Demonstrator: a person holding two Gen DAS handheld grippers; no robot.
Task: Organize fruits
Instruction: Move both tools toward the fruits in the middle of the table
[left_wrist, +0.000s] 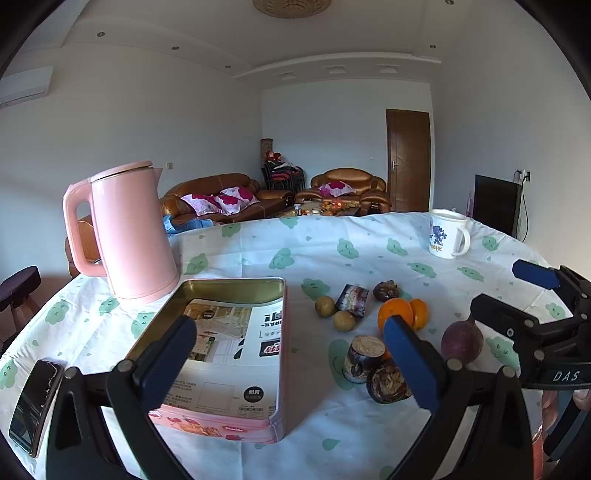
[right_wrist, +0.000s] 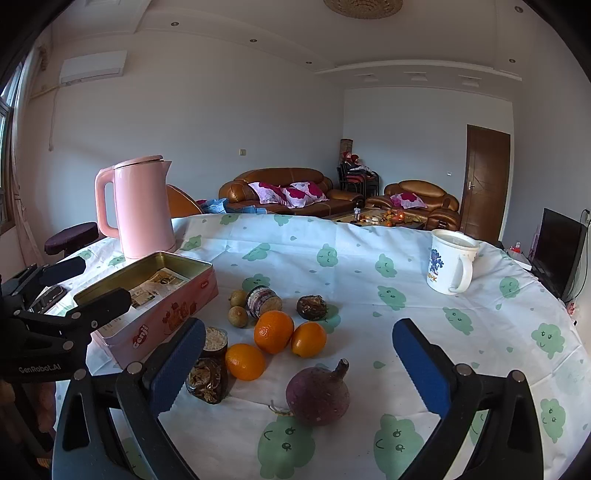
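An open pink tin box (left_wrist: 221, 354) (right_wrist: 159, 306) lies on the table with a paper leaflet inside. To its right lie fruits: three oranges (right_wrist: 273, 330), two small brown longans (right_wrist: 237, 315), cut sugarcane pieces (right_wrist: 264, 301), dark shrivelled fruits (right_wrist: 312, 307) and a purple round fruit (right_wrist: 318, 393) (left_wrist: 461, 341). My left gripper (left_wrist: 291, 360) is open and empty over the tin's near right edge. My right gripper (right_wrist: 299, 363) is open and empty, with the purple fruit between its fingers' line, just ahead.
A pink kettle (left_wrist: 129, 232) stands behind the tin. A white mug (right_wrist: 450, 266) stands at the far right. A phone (left_wrist: 35, 402) lies at the near left. The tablecloth (right_wrist: 369, 258) is white with green prints; the round table's edge curves behind.
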